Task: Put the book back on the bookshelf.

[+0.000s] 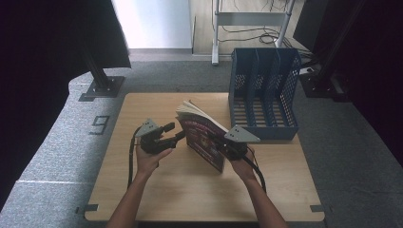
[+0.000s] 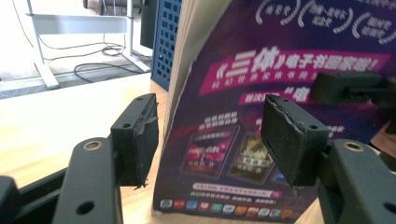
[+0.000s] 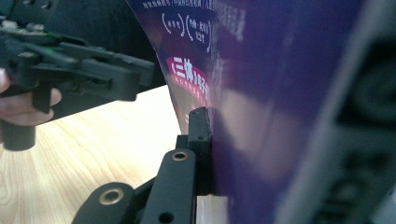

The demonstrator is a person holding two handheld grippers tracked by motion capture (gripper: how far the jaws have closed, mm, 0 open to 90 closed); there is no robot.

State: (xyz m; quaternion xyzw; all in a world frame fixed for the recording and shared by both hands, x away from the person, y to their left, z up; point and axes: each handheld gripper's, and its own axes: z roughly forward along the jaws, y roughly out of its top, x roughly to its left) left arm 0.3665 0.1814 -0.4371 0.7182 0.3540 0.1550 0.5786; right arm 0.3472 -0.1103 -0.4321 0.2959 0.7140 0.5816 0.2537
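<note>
As the book stood on edge on the counter, the following was noted.

Right tool: clenched on the book; in the right gripper view one black pad lay flat against the purple cover, with the book between the jaws.

Left tool: released, jaws standing wide apart; in the left gripper view its pads flanked the page edge and cover of the book without pressing on either. Whether a pad brushed the book could not be told.

Book, place: near the middle of the counter, between the two tools, just in front of the blue file rack.

Book, direction: upright and tilted; in the high view its long axis ran from far left to near right, with the cream page edges uppermost at the far end and the cover facing the left tool.

Book, appearance: a thick paperback, glossy purple cover, a magenta banner with white lettering, small pictures of devices below and a row of small coloured icons along the bottom edge.
</note>
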